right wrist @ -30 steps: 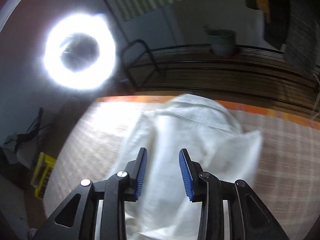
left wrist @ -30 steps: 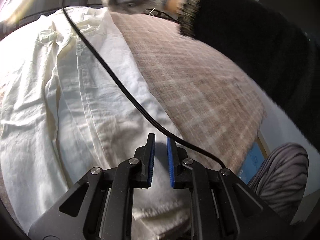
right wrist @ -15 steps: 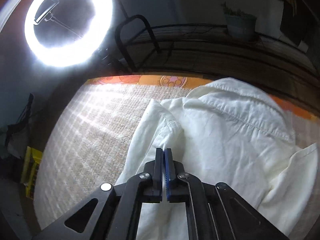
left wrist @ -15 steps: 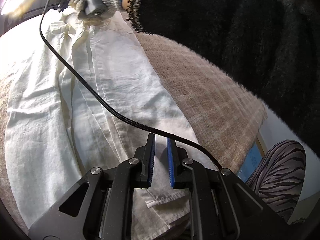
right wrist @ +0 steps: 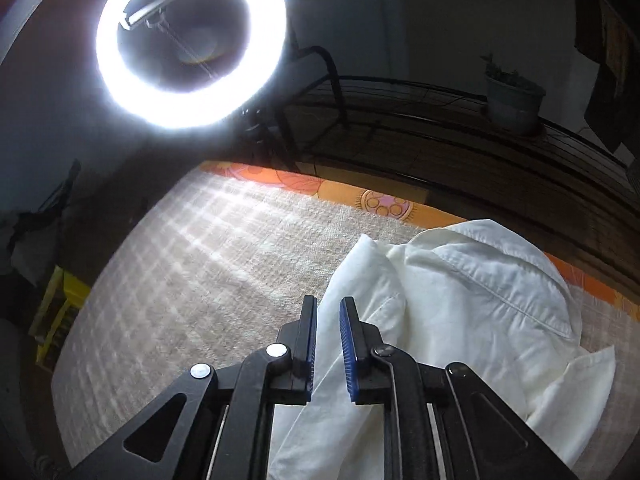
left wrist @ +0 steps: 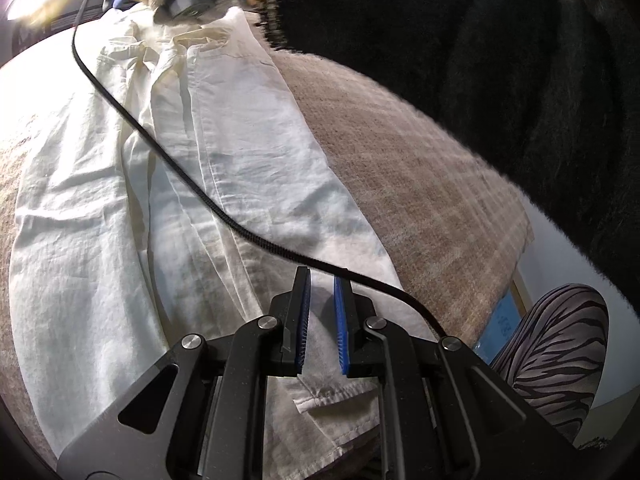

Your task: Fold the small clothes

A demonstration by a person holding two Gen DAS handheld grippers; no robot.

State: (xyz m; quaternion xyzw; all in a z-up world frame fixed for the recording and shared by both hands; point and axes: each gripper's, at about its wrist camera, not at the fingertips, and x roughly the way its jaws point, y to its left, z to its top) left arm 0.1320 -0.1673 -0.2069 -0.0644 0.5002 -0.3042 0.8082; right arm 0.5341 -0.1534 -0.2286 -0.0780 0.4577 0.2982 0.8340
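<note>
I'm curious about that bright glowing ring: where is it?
In the right wrist view the ring light hangs at upper left, beyond the far edge of the checked blanket, left of the white shirt.

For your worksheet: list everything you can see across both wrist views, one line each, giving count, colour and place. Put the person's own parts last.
shirt: one, cream white, spread on the blanket.
blanket: one, beige plaid, under the shirt.
orange sheet: one, orange patterned, at the blanket's far edge.
cable: one, black, lying across the shirt.
ring light: one, white, lit, beyond the blanket.
plant pot: one, grey, on the dark ledge.
yellow crate: one, low at far left.
left gripper: black, blue pads, open over the hem.
right gripper: black, blue pads, open at the shoulder.
sleeve: black, fuzzy.
</note>
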